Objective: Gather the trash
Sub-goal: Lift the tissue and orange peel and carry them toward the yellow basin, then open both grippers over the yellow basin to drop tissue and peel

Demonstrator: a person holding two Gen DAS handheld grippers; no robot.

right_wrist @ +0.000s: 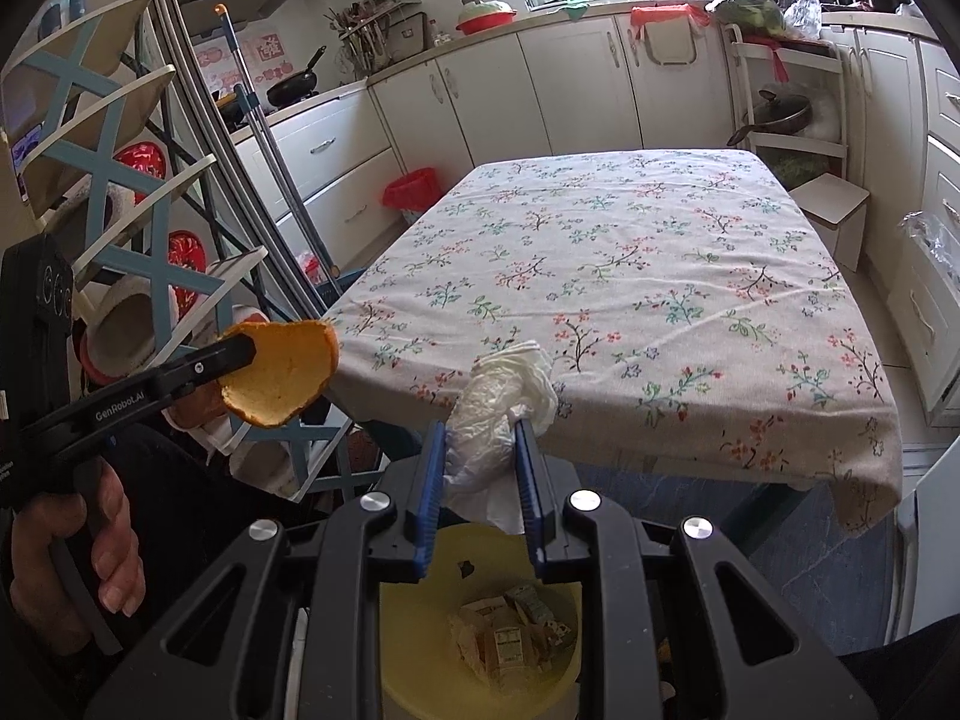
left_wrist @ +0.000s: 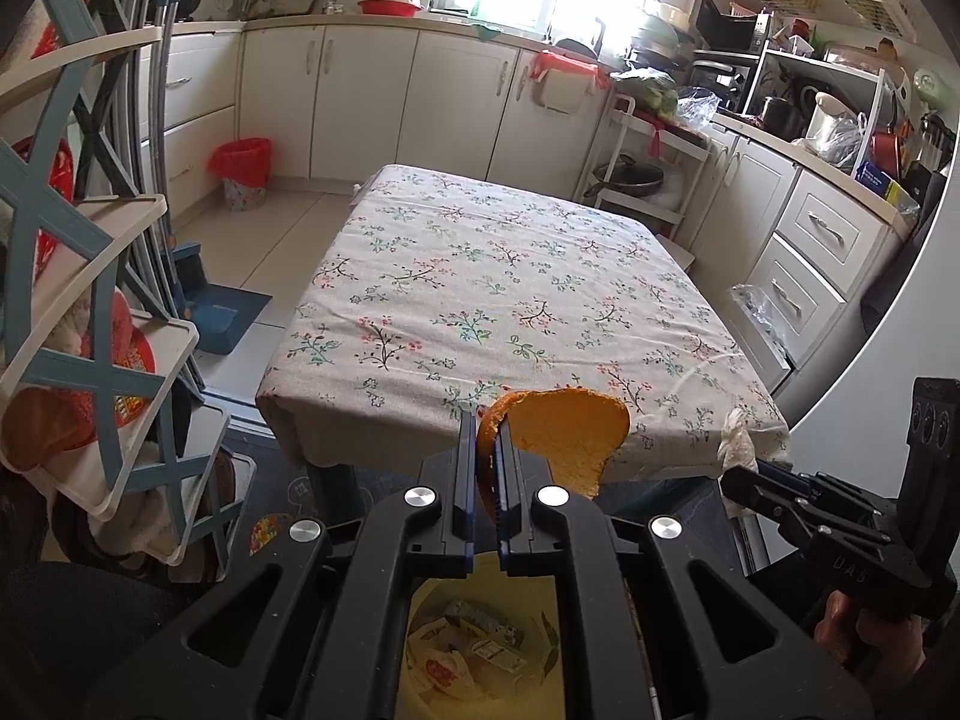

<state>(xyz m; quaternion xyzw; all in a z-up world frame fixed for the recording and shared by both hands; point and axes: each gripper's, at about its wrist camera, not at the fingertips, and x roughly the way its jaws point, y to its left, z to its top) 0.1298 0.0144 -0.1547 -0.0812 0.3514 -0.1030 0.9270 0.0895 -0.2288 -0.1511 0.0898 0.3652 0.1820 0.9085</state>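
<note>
The orange peel (left_wrist: 558, 438) is a curved, cupped piece held in the air just off the near edge of the table (left_wrist: 480, 276). Its pale inner side faces the left wrist camera, and its long axis runs up and to the right from the pinch point. The left gripper (left_wrist: 486, 468) has its blue fingers (left_wrist: 463, 480) pressed almost together on the peel's left edge; the thin rind is all that parts them. Seen from the right wrist camera, the peel (right_wrist: 282, 372) sticks out rightward past the black fingertip.

The crumpled white plastic bag (right_wrist: 504, 396) stands roughly upright, bunched at the top and trailing downward. The right gripper (right_wrist: 480, 450) pinches it, with its fingers (right_wrist: 433, 480) partly apart around the wad.

Below both grippers sits a yellow bin (right_wrist: 414, 630) with paper scraps inside. The flowered tablecloth stretches far beyond. A blue-and-white rack (left_wrist: 90, 276) stands at left, a red-lined bin (left_wrist: 243, 171) far left.
</note>
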